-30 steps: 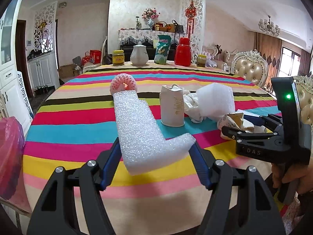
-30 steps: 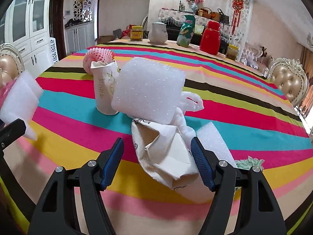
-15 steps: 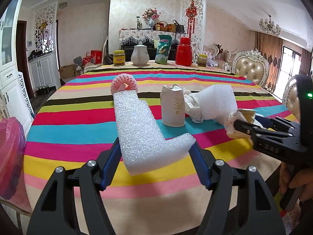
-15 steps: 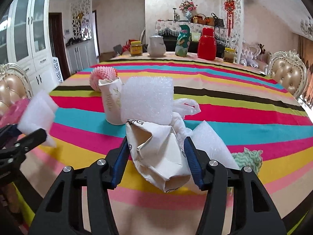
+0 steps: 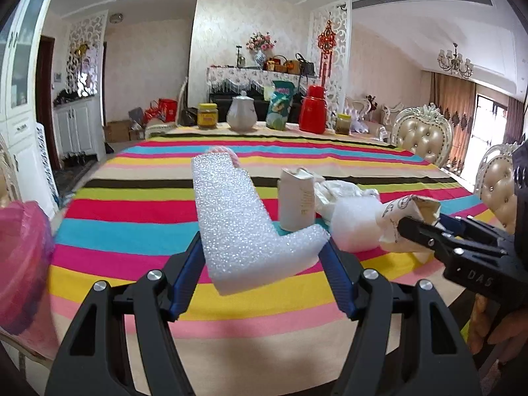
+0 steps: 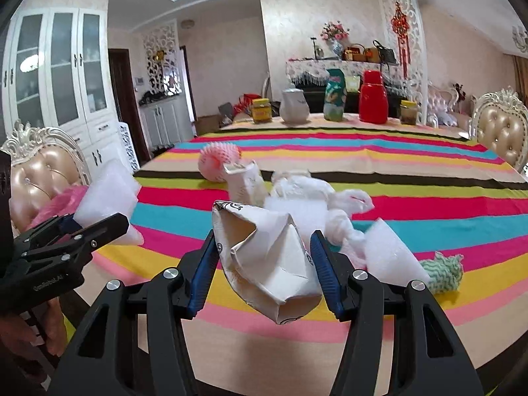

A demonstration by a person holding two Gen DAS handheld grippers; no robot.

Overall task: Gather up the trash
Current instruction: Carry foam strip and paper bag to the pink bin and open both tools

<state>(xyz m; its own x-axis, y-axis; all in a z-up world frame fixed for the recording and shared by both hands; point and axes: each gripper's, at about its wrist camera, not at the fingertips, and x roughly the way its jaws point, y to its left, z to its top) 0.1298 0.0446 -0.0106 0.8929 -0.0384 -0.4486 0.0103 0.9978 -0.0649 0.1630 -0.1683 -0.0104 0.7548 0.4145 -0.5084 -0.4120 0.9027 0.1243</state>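
Grippers clamp foam [image 5: 244, 224] and carton [image 6: 267, 257]; green netting [image 6: 442, 270] shows only rightward.

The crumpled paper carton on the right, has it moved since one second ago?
Yes. The crumpled paper carton, clamped in the right gripper, now hangs raised off the striped tablecloth.

Both wrist cameras sit low and close, facing across the striped table [image 5: 138, 227], each catching the other claw.
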